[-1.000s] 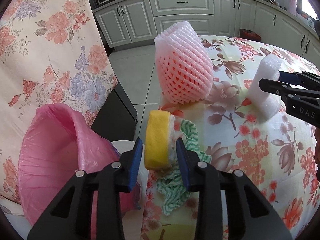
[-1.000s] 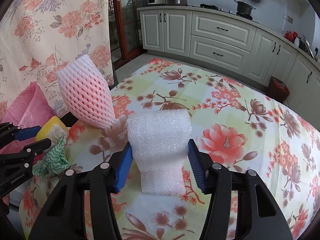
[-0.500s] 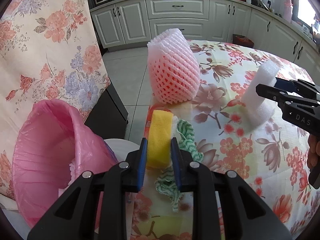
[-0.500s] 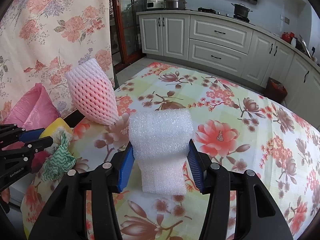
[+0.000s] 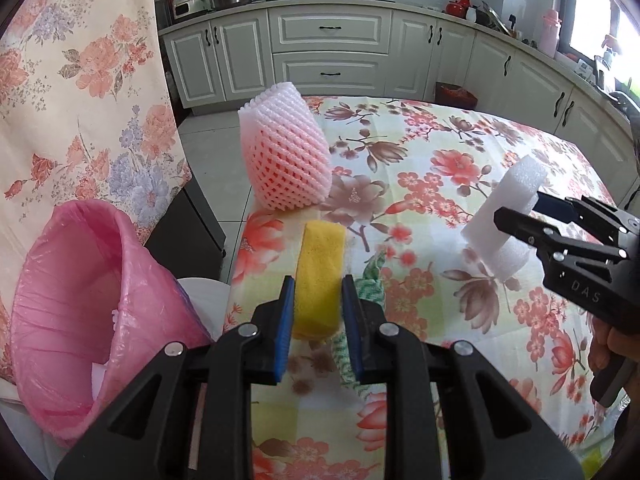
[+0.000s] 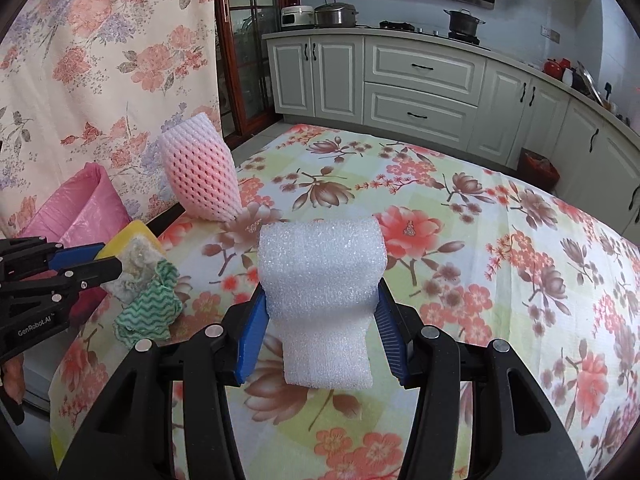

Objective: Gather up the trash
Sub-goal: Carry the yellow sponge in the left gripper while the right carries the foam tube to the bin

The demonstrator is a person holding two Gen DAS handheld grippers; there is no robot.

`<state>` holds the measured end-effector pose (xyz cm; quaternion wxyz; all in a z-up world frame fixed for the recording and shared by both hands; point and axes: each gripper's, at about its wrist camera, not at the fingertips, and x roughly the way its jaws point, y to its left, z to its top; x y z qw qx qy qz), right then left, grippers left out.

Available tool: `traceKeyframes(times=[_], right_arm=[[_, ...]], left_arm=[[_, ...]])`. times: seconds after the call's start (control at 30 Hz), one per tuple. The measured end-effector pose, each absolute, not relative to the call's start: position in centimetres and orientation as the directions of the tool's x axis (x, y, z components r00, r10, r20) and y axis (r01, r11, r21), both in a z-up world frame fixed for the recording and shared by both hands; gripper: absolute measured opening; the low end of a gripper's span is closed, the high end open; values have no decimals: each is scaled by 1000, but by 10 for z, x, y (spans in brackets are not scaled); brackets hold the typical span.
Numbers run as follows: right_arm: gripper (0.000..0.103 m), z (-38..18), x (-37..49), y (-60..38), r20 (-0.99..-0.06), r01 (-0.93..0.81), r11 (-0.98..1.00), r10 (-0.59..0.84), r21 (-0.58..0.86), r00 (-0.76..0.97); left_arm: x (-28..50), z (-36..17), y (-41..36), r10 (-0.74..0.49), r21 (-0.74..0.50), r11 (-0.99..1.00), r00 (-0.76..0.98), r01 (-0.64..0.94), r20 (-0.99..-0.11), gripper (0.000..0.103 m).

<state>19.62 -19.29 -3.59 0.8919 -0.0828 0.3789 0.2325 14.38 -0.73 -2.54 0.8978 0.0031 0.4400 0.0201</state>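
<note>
Yellow sponge (image 5: 320, 276): clamped in left gripper (image 5: 318, 320). White foam roll (image 6: 322, 288): clamped in right gripper (image 6: 320, 334), above tabletop (image 6: 500, 280).

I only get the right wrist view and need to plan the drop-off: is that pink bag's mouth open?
Observer: Yes. The pink bag gapes wide, its mouth tilted toward the left gripper.
Operator: Good, my white foam roll goes there. Is the left's grip on the sponge square?
Observer: Both blue pads press opposite sides of the yellow sponge, which stands upright between them.
Operator: Any mess under it?
Observer: Brown crumbs lie on the floral tablecloth just below the sponge.
</note>
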Motion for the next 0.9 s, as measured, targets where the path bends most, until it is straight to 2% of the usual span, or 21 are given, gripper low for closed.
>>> traceKeyframes(times=[0.47, 0.9], right_arm=[[49, -20, 124, -210, -691, -463, 885, 361, 43, 627], [49, 28, 91, -200, -637, -477, 878, 383, 27, 669]], left_arm=[[96, 28, -29, -11, 13, 999, 708, 29, -706, 23], [43, 69, 29, 41, -18, 998, 778, -66, -627, 23]])
